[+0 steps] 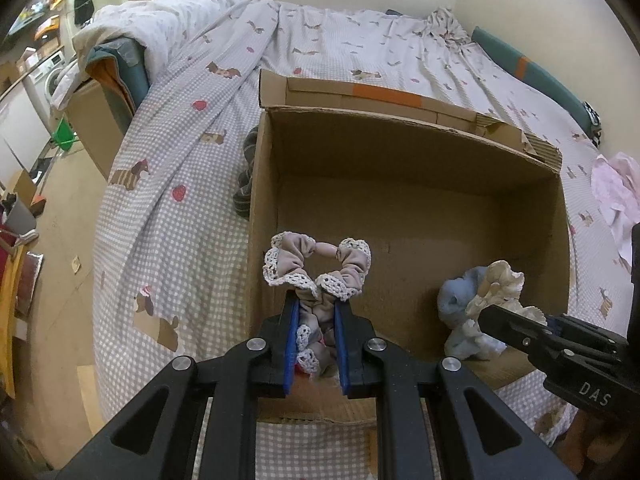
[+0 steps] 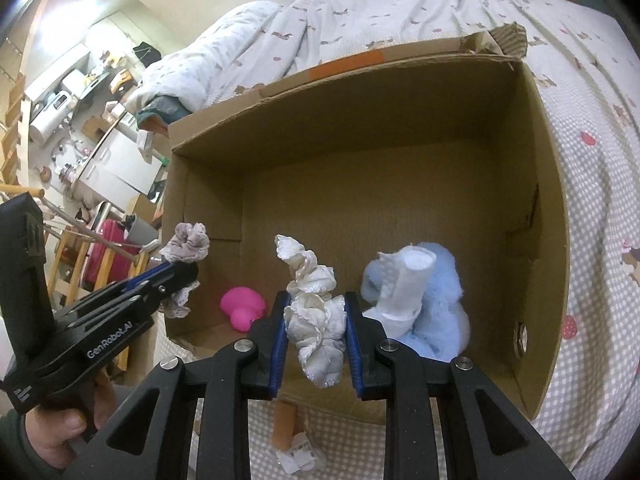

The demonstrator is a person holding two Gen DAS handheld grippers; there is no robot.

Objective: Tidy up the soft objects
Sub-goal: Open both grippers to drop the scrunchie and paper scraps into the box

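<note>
The left tool (image 1: 316,312) clamps a mauve lace-edged fabric scrunchie (image 1: 316,266); the right tool (image 2: 316,308) clamps a cream ruffled scrunchie (image 2: 314,312). Both hang over an open brown cardboard box (image 2: 400,120) on a checked, dog-print bedsheet (image 1: 180,220), with a cluttered room beyond.

Both views are evenly and softly lit, with no hard glare. The inside of the cardboard box (image 1: 420,200) is dimmed by its own walls (the far corners most of all). Strong fisheye bending is seen at the edges, where the bed (image 1: 168,208) curves and black corners are left. The room (image 2: 80,92) at the left is washed out and slightly blurred.
</note>
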